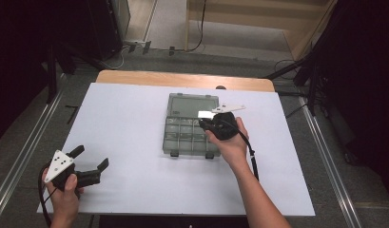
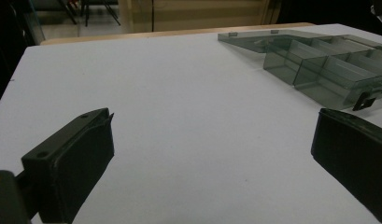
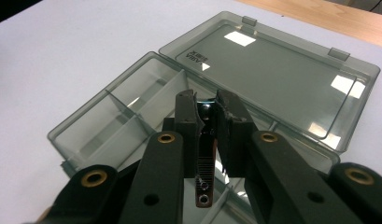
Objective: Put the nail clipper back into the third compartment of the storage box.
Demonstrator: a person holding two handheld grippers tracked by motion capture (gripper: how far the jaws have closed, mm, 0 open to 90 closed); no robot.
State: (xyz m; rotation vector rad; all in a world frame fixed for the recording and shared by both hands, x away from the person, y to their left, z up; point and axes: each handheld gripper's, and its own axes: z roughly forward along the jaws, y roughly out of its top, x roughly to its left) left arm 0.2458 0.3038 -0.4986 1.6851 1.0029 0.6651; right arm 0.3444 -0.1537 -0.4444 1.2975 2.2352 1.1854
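A clear grey compartment box (image 1: 169,137) lies open on the white table, its lid (image 1: 192,103) folded flat away from me. My right gripper (image 1: 205,124) hovers over the box's right compartments. In the right gripper view it (image 3: 207,100) is shut on a thin metal piece (image 3: 205,158) with a ridged face and a hole at its near end, held above the divided tray (image 3: 118,116) and near the lid (image 3: 272,79). My left gripper (image 1: 93,156) rests open at the table's near left. Its jaws (image 2: 212,130) stand wide apart with nothing between them, and the box (image 2: 328,70) lies farther off.
A white sheet (image 1: 130,118) covers the table, with a wooden edge (image 1: 182,78) showing at the back. Metal rails (image 1: 325,161) run along both sides. Cables and dark stands (image 1: 106,52) are on the floor behind the table.
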